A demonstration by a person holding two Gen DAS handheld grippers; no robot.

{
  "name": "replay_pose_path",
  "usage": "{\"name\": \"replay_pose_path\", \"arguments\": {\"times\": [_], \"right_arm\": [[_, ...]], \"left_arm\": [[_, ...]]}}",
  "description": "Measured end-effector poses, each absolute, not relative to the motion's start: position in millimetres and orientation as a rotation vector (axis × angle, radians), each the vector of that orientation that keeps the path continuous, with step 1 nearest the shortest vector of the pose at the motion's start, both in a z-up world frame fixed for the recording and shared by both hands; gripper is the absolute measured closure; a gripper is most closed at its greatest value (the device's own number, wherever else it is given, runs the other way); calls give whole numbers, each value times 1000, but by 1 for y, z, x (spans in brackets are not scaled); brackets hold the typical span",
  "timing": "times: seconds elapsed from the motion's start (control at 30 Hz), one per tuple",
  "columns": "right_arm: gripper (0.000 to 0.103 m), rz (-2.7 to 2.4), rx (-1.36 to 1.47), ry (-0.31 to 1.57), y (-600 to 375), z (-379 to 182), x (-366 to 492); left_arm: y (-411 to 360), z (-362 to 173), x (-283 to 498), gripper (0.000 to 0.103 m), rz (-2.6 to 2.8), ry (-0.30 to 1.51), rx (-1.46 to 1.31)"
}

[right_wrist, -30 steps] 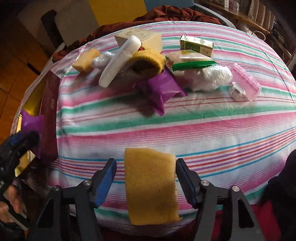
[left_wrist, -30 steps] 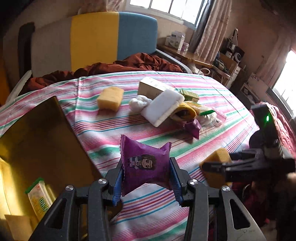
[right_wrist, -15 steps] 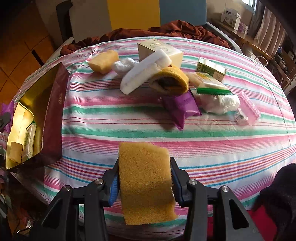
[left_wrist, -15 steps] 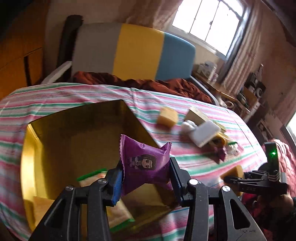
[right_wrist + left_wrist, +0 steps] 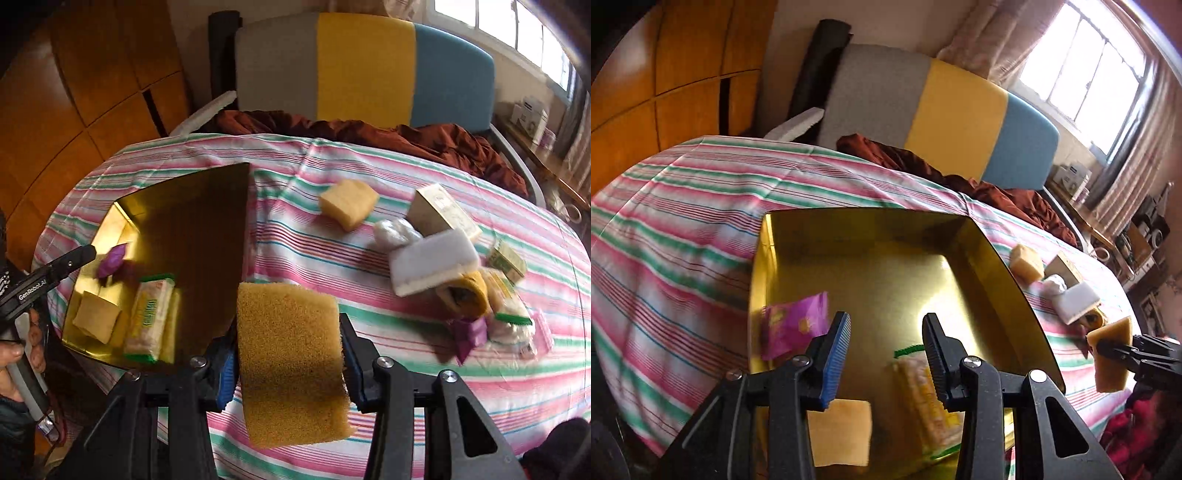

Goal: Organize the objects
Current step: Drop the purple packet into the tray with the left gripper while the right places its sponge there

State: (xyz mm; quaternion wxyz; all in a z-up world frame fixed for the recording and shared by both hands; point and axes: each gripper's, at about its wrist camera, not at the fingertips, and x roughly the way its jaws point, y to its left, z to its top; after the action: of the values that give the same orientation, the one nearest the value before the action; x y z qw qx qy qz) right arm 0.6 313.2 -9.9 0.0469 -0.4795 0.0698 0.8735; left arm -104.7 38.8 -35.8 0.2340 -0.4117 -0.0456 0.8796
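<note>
Your left gripper (image 5: pixel 884 338) hangs over the open gold-lined cardboard box (image 5: pixel 1004 280), and its fingers have just been closing, yet nothing sits between them; they stand apart with bare gold lining showing in the gap. The purple foil snack packet (image 5: pixel 792 328) is clear of the fingers, blurred, by the box's left wall; from the right wrist view (image 5: pixel 110 260) it shows just off the left fingertip, and you cannot tell whether it has come to rest on the floor of the box. Inside the box also lie a flat tan sponge piece (image 5: pixel 96 315) and a clear wrapped pack with green ends (image 5: pixel 149 315).

Your right gripper (image 5: pixel 288 339) has its fingers pressed on both sides of the rectangular yellow-brown sponge (image 5: pixel 291 354), held up above the near edge of the striped pink, green and white cloth (image 5: pixel 295 251), just right of the box. The remaining items are clustered on the cloth to the right: a yellow sponge block (image 5: pixel 349 206), a beige carton (image 5: pixel 443 214), a white foam block (image 5: pixel 432 262), and a small purple packet (image 5: pixel 469 332).
</note>
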Motion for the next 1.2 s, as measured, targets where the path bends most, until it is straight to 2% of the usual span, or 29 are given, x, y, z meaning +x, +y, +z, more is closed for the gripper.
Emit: {"name": "replay_pose_path", "arguments": {"times": [0.3, 0.43, 0.57, 0.63, 0.7, 0.8, 0.9, 0.97, 1.2], "right_arm": [[56, 2779, -1559, 128, 256, -21, -31], [56, 2784, -1602, 104, 241, -33, -43], [56, 2776, -1623, 85, 235, -42, -51], [54, 2768, -1644, 91, 236, -47, -53], [53, 2750, -1663, 110, 237, -53, -55], [47, 2732, -1698, 134, 238, -61, -55], [25, 2732, -1709, 161, 239, -65, -52], [24, 2747, -1700, 177, 240, -65, -50], [20, 2778, -1634, 120, 232, -61, -42]], "left_arm": [[1, -32, -108, 61, 2503, -193, -1161], [-8, -32, -98, 52, 2529, -202, -1164], [-10, -30, -89, 48, 2539, -207, -1157], [-9, -29, -84, 42, 2540, -209, -1151], [-9, -27, -81, 40, 2534, -212, -1144], [-7, -26, -77, 35, 2531, -207, -1139], [-5, -24, -74, 22, 2540, -206, -1136], [-5, -23, -71, 16, 2556, -218, -1129], [-2, -23, -66, 10, 2599, -192, -1139]]}}
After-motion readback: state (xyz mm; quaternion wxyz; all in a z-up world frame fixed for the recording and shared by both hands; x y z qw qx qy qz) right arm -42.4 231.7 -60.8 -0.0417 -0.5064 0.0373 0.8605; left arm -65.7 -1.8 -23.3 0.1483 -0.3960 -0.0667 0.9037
